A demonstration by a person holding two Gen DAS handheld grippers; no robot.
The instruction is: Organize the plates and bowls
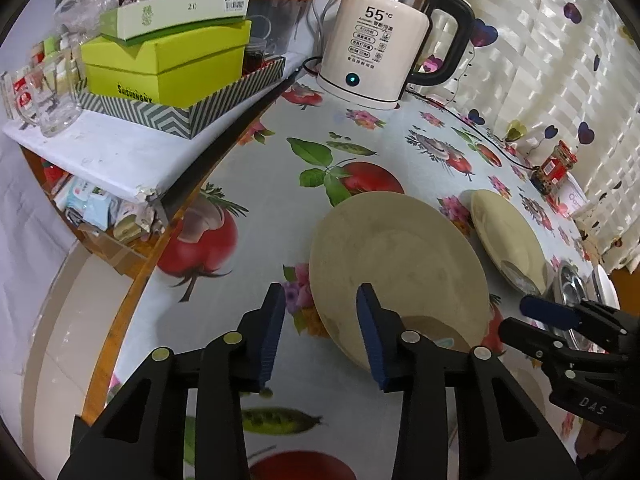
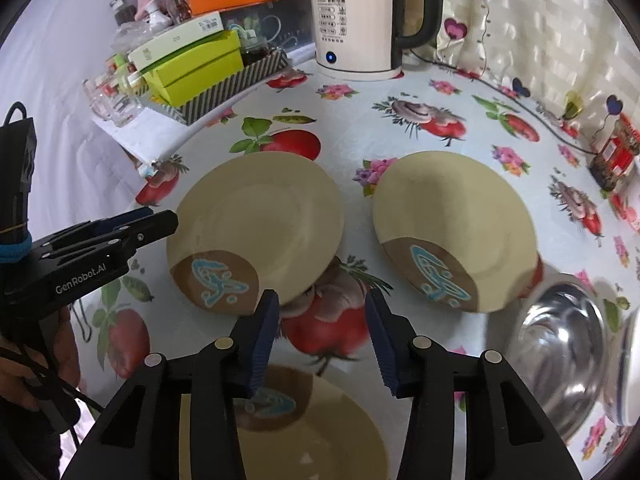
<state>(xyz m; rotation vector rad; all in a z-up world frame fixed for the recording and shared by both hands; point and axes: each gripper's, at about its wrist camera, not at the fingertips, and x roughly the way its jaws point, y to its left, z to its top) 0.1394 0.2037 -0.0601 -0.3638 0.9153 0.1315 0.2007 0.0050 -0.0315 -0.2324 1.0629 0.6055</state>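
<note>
Three round, glazed cream plates are counted in the right wrist view, each bearing a brown patch with a pale blue motif. The left plate [image 2: 256, 232] lies ahead of the right gripper [image 2: 322, 344] jaws and to their left, the right plate [image 2: 456, 232] ahead and to their right, and the third plate [image 2: 320, 440] beneath the jaws. One shiny metal bowl [image 2: 560, 356] is seen to the right of these jaws, with a white bowl rim [image 2: 628, 368] beside it.

The tabletop [image 2: 400, 92] is covered by a glossy cloth printed with fruit and flowers. One smooth white kettle [image 2: 354, 20] stands far ahead.

The right gripper jaws, ribbed blue pads on black arms, stand partly apart with nothing gripped. The left gripper [image 1: 322, 336] jaws stand partly apart astride the near rim of the left plate [image 1: 400, 264]; pad contact cannot be told.
</note>
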